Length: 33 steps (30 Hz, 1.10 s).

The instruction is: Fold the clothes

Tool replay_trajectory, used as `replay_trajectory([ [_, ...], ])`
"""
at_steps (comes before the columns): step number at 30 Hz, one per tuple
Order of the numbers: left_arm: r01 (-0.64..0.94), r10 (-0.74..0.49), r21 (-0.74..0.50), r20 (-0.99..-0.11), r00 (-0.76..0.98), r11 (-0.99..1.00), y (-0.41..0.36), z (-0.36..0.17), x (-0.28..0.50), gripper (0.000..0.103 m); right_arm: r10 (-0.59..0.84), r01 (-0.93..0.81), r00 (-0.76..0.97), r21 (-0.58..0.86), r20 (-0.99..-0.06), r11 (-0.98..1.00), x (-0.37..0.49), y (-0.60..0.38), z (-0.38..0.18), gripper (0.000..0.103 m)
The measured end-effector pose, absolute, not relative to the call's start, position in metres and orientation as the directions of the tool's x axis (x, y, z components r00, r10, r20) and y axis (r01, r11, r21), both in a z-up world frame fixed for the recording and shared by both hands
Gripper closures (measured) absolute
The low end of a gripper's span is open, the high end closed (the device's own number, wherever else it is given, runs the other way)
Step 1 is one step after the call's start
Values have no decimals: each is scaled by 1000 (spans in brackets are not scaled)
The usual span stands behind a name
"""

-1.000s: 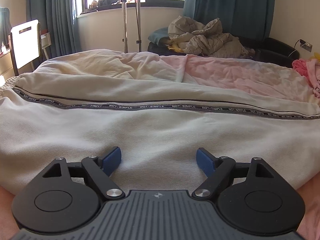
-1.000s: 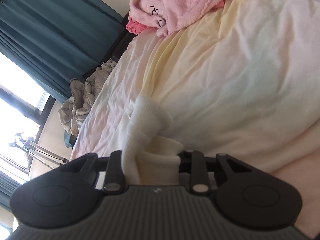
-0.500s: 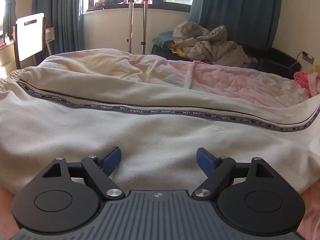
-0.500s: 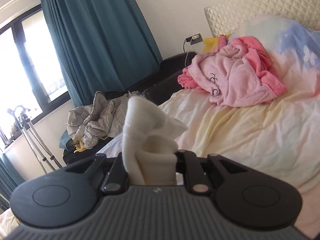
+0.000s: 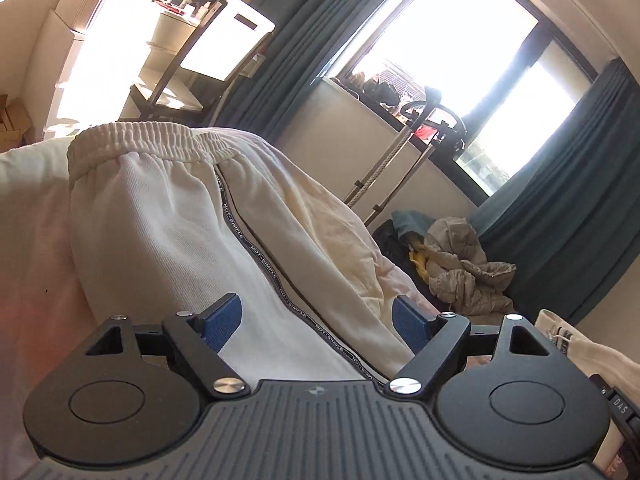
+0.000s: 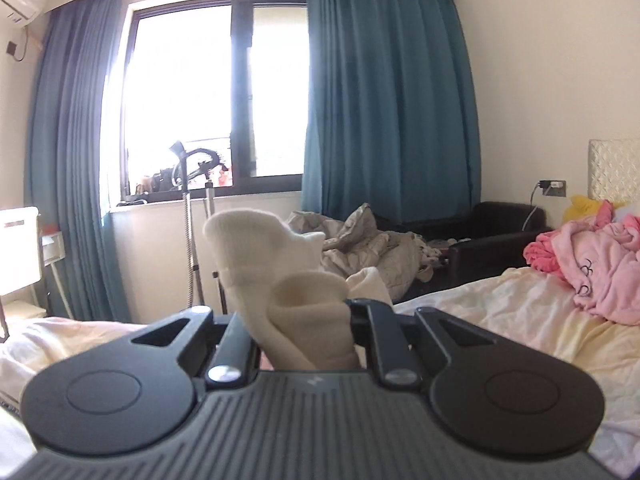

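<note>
1. The left gripper hangs over a pair of cream sweatpants spread on the bed, its blue fingertips set wide apart, one on each side of the cloth and pressing on nothing.
2. The sweatpants run from the lower centre of the left wrist view up to the upper left, where the gathered elastic waistband lies; a black side stripe with white lettering runs along the leg between the fingers.
3. The right gripper is clamped narrow on a bunched fold of the same cream cloth, the trouser cuff, which stands up above the fingers at the centre of the right wrist view, lifted clear of the bed.
4. Behind it, teal curtains frame a bright window in the upper half of that view.
5. A beige jacket lies crumpled below the curtain at centre right.
6. A pink garment sits heaped on the bed at the right edge.
</note>
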<state>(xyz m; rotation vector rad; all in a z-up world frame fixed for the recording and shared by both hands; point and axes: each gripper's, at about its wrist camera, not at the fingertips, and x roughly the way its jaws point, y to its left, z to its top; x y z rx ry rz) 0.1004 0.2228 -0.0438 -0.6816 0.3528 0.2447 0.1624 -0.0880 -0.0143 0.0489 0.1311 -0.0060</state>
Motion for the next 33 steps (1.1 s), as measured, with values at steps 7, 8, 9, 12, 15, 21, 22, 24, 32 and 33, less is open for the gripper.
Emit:
replay_trajectory([
  [7,-318,106,-563,-376,920,763,223,-36,99,18,130,-185,924,-121,-360,975,137,5,-113,87],
  [8,-318,107,-567,-375,921,760,224,-35,99,18,123,-180,925,-130,-359,975,135,8,-116,87],
  [9,-319,107,-570,-373,922,757,224,-35,98,18,125,-181,927,-130,-353,975,134,9,-113,87],
  [12,-371,157,-516,-411,898,772,222,-34,104,19,162,-202,938,-104,-306,974,130,7,-95,87],
  [15,-353,134,-543,-402,906,762,222,-43,100,19,210,-238,931,-63,-298,969,130,1,-90,87],
  [21,-323,116,-528,-387,915,785,218,-44,98,19,251,-300,886,-69,-390,951,128,5,-122,79],
  [22,-313,106,-529,-385,917,789,216,-44,98,19,271,-322,878,-68,-395,944,127,5,-122,71],
  [24,-291,85,-509,-389,917,810,210,-45,101,19,354,-403,847,-45,-396,914,122,1,-114,48],
  [32,-107,-44,-355,-391,919,929,157,-47,112,17,486,-534,777,-11,-401,845,96,-62,-73,35],
  [33,-89,-56,-340,-394,918,936,152,-49,113,17,480,-527,781,-9,-399,850,95,-74,-69,35],
])
